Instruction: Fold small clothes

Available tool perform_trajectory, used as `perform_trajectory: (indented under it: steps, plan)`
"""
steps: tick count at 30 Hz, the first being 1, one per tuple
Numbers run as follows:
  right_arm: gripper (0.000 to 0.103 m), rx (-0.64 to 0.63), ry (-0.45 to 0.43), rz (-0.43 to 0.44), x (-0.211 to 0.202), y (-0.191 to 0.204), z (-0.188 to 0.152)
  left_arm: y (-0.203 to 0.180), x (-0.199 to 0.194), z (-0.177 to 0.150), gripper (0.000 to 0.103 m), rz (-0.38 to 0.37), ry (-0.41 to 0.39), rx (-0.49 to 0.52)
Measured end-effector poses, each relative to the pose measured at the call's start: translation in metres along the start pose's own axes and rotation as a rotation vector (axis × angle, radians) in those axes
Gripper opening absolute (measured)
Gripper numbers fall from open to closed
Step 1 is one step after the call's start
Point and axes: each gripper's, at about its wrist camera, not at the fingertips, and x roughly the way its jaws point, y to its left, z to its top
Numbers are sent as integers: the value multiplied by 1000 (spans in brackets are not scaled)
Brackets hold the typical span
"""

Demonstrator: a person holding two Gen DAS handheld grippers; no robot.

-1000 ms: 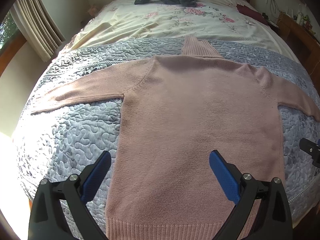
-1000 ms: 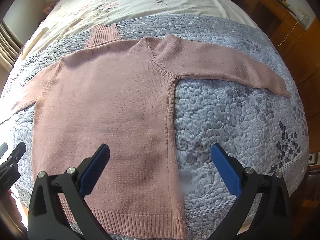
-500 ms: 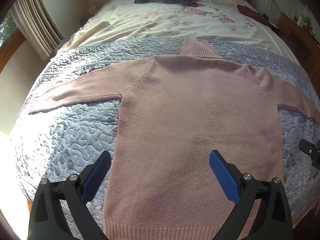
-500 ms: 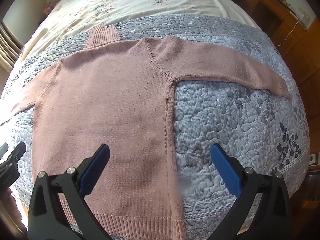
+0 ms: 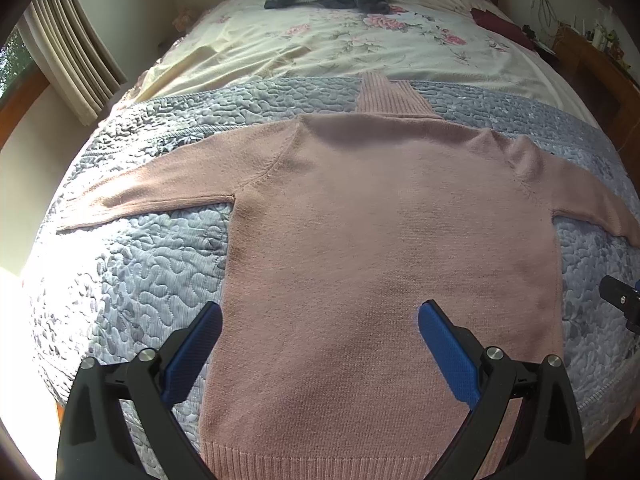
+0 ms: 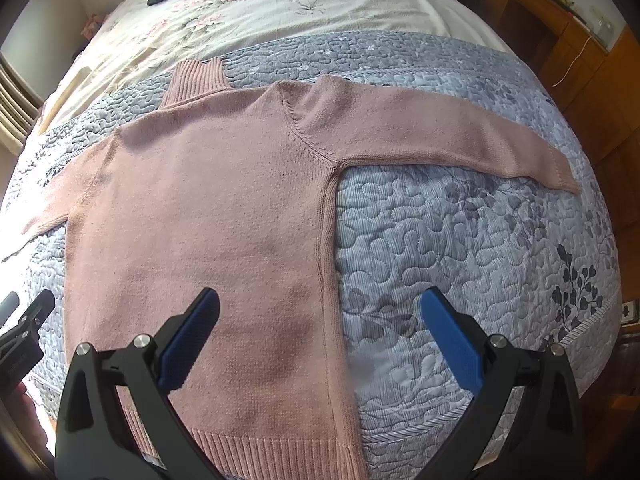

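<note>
Sweater (image 5: 384, 248) first, from the left wrist: pink, spread flat on the grey quilt (image 5: 132, 280), hem at the bed's near edge, collar toward the floral sheet (image 5: 320, 52). Left gripper (image 5: 320, 316) hangs above its lower left side, fingers spread wide, nothing held. Over to the right wrist: right gripper (image 6: 320, 304) equally wide and empty, straddling the sweater's right side seam.

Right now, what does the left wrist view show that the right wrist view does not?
Only the left wrist view: the curtain and the left sleeve's full length. Only the right wrist view: the right sleeve down to its cuff and the wooden cabinet. Both: the pink sweater spread flat on the grey quilt, with open jaws above its hem.
</note>
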Motion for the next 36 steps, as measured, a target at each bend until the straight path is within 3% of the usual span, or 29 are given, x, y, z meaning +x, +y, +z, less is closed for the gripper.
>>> perform_trajectory:
  steps: [6,10,16,21,25,29,33,35,36]
  plan:
    - [100,14,0,-7,4,-17,4,-18,9,6,99,-13,-3,59]
    - [100,51,-19,-17,8,-57,19,-42,18,21,99,-59,-10,43]
    - [100,240,-25,-102,31,-198,62,-106,30,71,99,-121,-65,86]
    - [100,390,35,-135,68,-317,91,-166,42,107,99,-147,-104,124]
    - [100,497,92,-203,103,-384,103,-201,56,126,99,-157,-105,140]
    - [100,619,154,-124,134,-428,105,-221,71,136,99,-152,-96,148]
    - [99,667,167,-53,151,-445,103,-227,81,140,99,-156,-76,131]
    - [89,652,156,-56,153,-447,104,-227,84,141,99,-155,-74,130]
    - [77,641,146,-49,152,-447,105,-227,85,141,99,-150,-74,132]
